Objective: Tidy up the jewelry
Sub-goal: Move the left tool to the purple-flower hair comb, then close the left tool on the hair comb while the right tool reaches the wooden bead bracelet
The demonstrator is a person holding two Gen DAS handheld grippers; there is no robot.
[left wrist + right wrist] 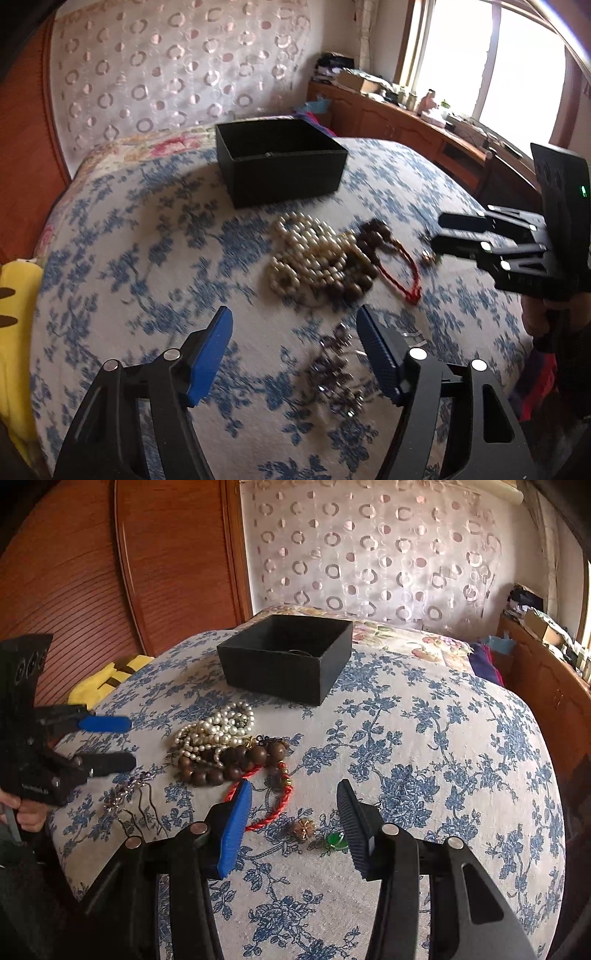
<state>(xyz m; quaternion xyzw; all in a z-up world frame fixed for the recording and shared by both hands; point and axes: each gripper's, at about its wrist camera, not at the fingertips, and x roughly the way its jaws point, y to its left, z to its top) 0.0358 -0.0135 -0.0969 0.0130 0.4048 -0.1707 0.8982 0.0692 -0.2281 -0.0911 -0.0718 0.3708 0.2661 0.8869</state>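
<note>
A black open box (280, 162) (286, 657) stands on the blue-flowered bedspread. In front of it lies a pile of jewelry: a pearl necklace (216, 731) (306, 251), a brown wooden bead bracelet (236, 762) (364, 254), a red cord bracelet (275, 808) (402, 275) and a purple hair comb (135, 797) (332, 369). A gold flower piece (303, 829) and a green stone piece (334, 840) lie nearer. My left gripper (293, 354) (114, 740) is open above the comb. My right gripper (291, 823) (448, 230) is open above the gold and green pieces.
A yellow plush toy (110, 679) (16, 317) lies at the bed's left edge by the wooden headboard (92, 572). A wooden cabinet (406, 125) with clutter runs along the window on the right. A patterned curtain (369, 554) hangs behind the bed.
</note>
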